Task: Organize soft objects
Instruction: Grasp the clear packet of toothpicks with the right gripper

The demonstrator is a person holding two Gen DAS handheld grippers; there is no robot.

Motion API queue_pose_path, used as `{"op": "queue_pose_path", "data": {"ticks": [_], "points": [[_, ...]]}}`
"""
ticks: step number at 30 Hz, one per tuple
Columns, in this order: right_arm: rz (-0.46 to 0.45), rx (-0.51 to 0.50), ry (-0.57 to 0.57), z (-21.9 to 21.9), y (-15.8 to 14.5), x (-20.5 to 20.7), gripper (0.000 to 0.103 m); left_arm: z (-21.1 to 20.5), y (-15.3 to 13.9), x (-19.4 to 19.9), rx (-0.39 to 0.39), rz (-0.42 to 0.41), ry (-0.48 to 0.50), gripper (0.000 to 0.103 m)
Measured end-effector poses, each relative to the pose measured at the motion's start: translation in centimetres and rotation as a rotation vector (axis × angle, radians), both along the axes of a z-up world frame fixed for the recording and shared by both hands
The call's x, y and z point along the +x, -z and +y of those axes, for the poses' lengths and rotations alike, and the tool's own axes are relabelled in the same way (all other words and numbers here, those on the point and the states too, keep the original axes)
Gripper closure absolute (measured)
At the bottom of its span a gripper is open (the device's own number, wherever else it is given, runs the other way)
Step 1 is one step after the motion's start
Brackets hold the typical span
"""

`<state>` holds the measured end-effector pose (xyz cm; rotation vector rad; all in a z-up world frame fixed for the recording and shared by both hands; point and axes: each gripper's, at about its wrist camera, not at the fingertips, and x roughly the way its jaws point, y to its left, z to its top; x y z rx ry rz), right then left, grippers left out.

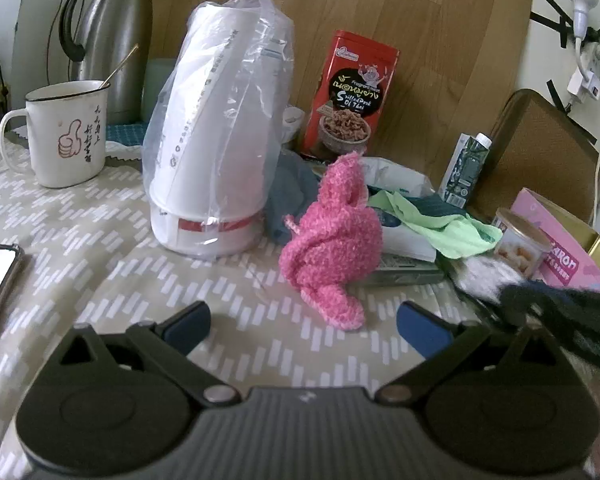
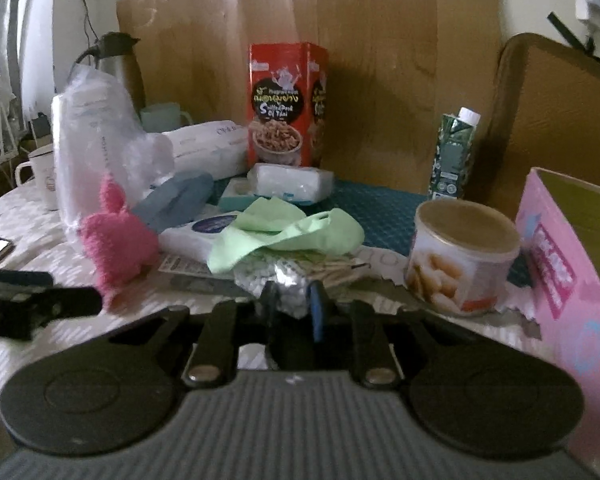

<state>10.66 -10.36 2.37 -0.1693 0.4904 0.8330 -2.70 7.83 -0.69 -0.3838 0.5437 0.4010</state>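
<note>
Right gripper [image 2: 294, 306] jaws nearly closed on a white speckled bag [image 2: 278, 276]; left gripper [image 1: 302, 324] jaws wide, empty; lift judged next

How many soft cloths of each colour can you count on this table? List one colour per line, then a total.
Pink fuzzy cloth: 1
Green cloth: 1
Blue-grey cloth: 1
White fuzzy cloth, pinched in the fingers of the right gripper: 1
Total: 4
</note>
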Motion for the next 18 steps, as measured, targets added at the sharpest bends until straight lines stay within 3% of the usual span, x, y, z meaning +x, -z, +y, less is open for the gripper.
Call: {"op": "queue_pose_path", "data": {"ticks": [6, 11, 14, 16, 18], "points": [[0.008, 0.024, -0.079, -3.4, -0.3, -5.1, 0.084, 0.2, -0.1, -0.2, -0.008, -0.006, 0.024, 0.0], [0.03, -0.006, -0.116, -4.9, 0.7, -7.9, 0.083, -1.0, -0.6, -0.6, -0.04, -0.028, 0.112, 0.005], [0.056, -0.029, -0.107, -5.1, 1.3, -8.0, 0.074, -2.7, -1.3, -0.5, -0.122, -0.05, 0.235, 0.01], [0.067, -0.014, -0.106, -5.5, 1.3, -7.9, 0.053, -4.2, -1.7, 0.2, -0.151, -0.036, 0.324, 0.019], [0.067, -0.012, -0.111, -5.5, 1.5, -7.8, 0.05, -5.6, -1.7, 1.1, -0.186, -0.018, 0.395, 0.027]]}}
